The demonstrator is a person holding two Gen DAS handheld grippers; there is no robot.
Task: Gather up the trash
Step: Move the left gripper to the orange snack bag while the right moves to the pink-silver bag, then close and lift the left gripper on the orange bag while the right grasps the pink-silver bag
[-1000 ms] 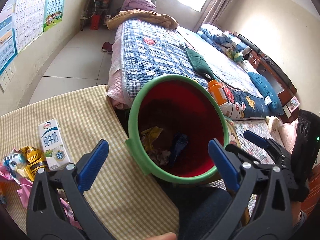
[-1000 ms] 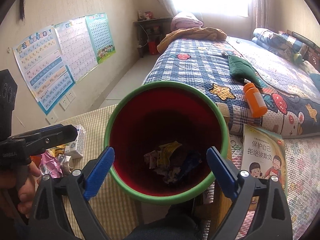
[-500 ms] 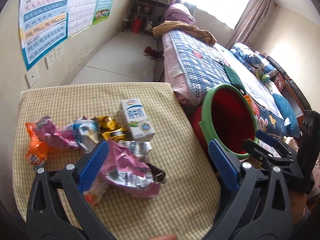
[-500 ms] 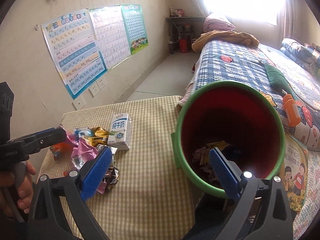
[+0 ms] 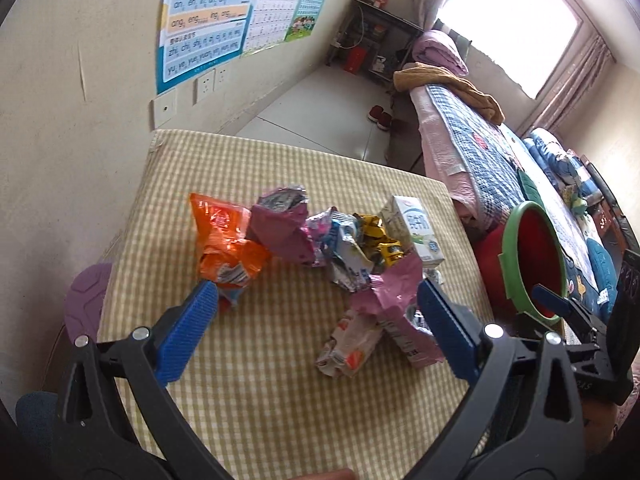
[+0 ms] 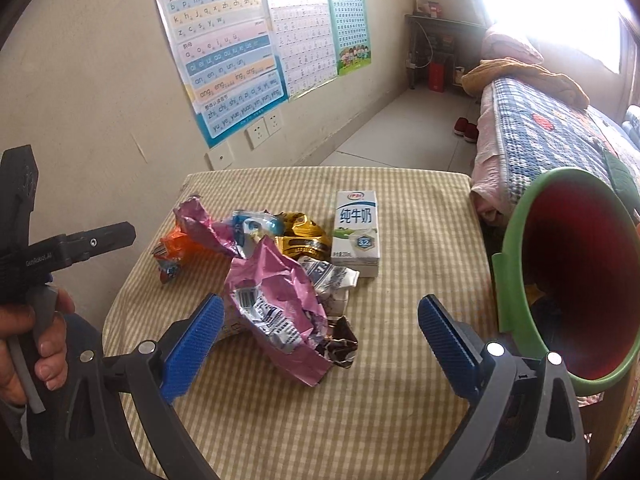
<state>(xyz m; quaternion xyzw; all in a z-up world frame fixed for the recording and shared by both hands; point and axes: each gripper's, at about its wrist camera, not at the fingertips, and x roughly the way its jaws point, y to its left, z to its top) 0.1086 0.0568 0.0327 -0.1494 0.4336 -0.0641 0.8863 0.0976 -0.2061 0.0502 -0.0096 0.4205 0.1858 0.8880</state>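
Note:
A pile of trash lies on the yellow checked table [image 5: 256,400]: an orange wrapper [image 5: 224,240], a crumpled pink bag [image 5: 394,300] [image 6: 276,304], a gold wrapper [image 6: 300,238], a white milk carton [image 5: 416,232] [image 6: 356,236]. The red bin with a green rim [image 5: 532,260] [image 6: 576,280] stands off the table's right edge. My left gripper [image 5: 316,328] is open and empty above the pile. My right gripper [image 6: 316,344] is open and empty, with the pink bag between its fingers.
A wall with posters [image 6: 224,52] and sockets runs along the table's left side. A bed with a blue checked quilt [image 5: 460,136] stands to the right. Tiled floor [image 5: 320,104] lies beyond the table. The left gripper's body [image 6: 60,248] shows at the right view's left edge.
Both grippers have swung left, away from the bin and over the table. The trash pile now sits in front of both. Both stay open and empty.

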